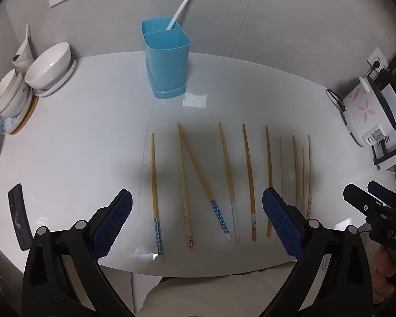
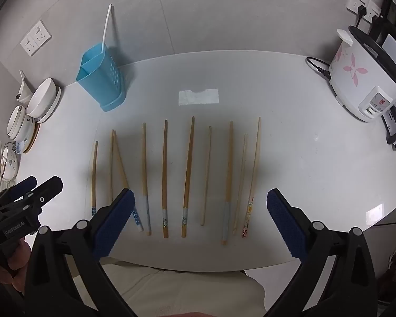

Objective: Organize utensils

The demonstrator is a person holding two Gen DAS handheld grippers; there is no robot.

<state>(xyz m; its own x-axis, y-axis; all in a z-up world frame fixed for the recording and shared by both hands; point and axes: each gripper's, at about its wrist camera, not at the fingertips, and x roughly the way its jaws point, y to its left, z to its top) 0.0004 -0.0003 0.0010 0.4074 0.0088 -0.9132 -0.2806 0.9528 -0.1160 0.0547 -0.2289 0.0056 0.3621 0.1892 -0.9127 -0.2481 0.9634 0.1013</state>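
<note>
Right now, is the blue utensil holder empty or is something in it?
Not empty: the blue utensil holder has one white chopstick in its rear compartment; the front compartment looks empty.

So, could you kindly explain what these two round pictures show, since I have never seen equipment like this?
Each picture comes from a fisheye camera on a hand-held gripper, looking along its two fingers. One view is from the left gripper, the other from the right gripper; each also glimpses the other at its edge. Both stand open and hold nothing. On the white table lies a row of wooden chopsticks. Behind them stands a blue utensil holder containing one white utensil. Stacked bowls sit to the left, a rice cooker to the right.
</note>
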